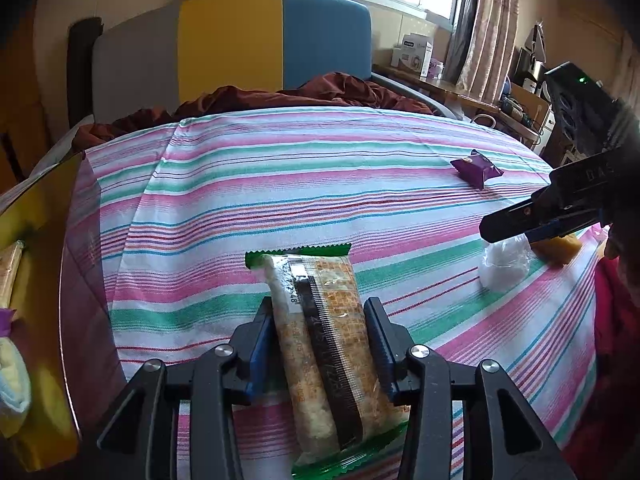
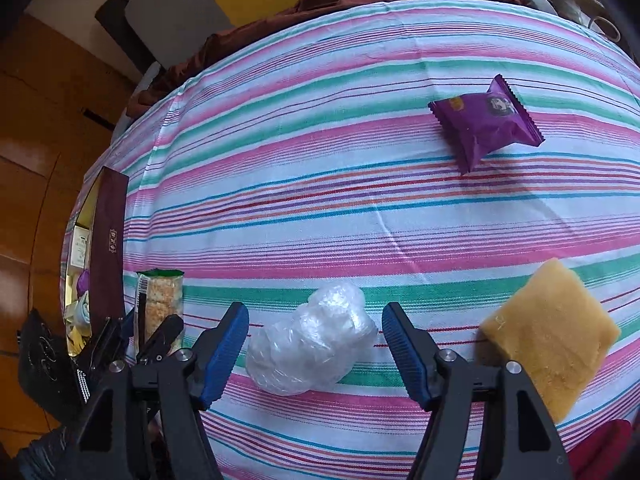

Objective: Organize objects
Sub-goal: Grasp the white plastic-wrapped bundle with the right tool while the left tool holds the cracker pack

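My left gripper (image 1: 320, 344) is shut on a long green-edged cracker packet (image 1: 320, 344), held above the striped cloth; the packet also shows in the right wrist view (image 2: 160, 304). My right gripper (image 2: 316, 340) is open, its jaws on either side of a crumpled clear plastic wad (image 2: 312, 348) lying on the cloth, apart from it. In the left wrist view the right gripper (image 1: 516, 224) hangs just over that wad (image 1: 504, 264). A yellow sponge-like block (image 2: 552, 336) lies to the right of the wad. A purple snack packet (image 2: 488, 120) lies farther back.
A striped cloth (image 2: 320, 200) covers the table. A box with a gold lining (image 1: 40, 208) and dark maroon wall (image 2: 108, 240) stands at the table's left edge with several small items inside. A rumpled maroon blanket (image 1: 280, 96) and a yellow-blue headboard (image 1: 272, 40) lie beyond.
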Motion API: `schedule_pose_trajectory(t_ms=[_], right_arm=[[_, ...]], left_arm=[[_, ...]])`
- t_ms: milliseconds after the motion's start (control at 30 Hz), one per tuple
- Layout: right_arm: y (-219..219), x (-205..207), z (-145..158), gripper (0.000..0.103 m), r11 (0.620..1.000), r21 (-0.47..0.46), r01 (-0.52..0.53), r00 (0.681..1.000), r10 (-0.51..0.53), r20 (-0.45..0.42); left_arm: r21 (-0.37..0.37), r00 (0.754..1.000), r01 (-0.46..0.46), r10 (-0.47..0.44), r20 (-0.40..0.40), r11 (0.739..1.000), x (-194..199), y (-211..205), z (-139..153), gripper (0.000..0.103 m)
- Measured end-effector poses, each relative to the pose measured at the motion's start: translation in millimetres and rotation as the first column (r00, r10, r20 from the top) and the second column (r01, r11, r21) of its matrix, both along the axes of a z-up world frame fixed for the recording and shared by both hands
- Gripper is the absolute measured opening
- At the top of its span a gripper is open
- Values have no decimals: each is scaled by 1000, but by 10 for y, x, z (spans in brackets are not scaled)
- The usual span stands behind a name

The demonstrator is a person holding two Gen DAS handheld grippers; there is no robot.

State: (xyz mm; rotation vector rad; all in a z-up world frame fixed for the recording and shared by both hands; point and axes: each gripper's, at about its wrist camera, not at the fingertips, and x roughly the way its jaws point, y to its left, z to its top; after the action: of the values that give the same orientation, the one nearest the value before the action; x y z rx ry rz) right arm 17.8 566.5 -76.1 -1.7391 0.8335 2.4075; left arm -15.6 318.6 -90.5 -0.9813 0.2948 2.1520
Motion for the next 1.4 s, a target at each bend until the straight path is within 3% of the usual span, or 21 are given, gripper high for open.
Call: schedule_pose_trajectory(t_ms=[100, 333, 567, 867, 1400], right_arm=[[-87, -39, -44, 70, 999, 11, -42, 999, 42, 32], [-195, -77, -31, 54, 992, 87, -95, 995, 91, 42], [-132, -99, 32, 53, 986, 160, -50, 999, 50, 6], [-84, -113, -21, 53, 986, 158, -46, 999, 43, 18], [-126, -135, -46, 53, 981, 184, -60, 998, 55, 32]], left_arm=[[-6, 1000, -3, 3, -9, 1000, 10, 25, -4, 47], [-22, 1000, -6, 6, -28, 1000, 25, 62, -14, 45], [-36, 999, -24, 23, -34, 999, 36, 86, -8, 43], [-83, 998, -66, 66, -7, 994, 68, 41, 81, 40], [20, 982, -164, 165, -87, 986, 116, -562, 806, 40]])
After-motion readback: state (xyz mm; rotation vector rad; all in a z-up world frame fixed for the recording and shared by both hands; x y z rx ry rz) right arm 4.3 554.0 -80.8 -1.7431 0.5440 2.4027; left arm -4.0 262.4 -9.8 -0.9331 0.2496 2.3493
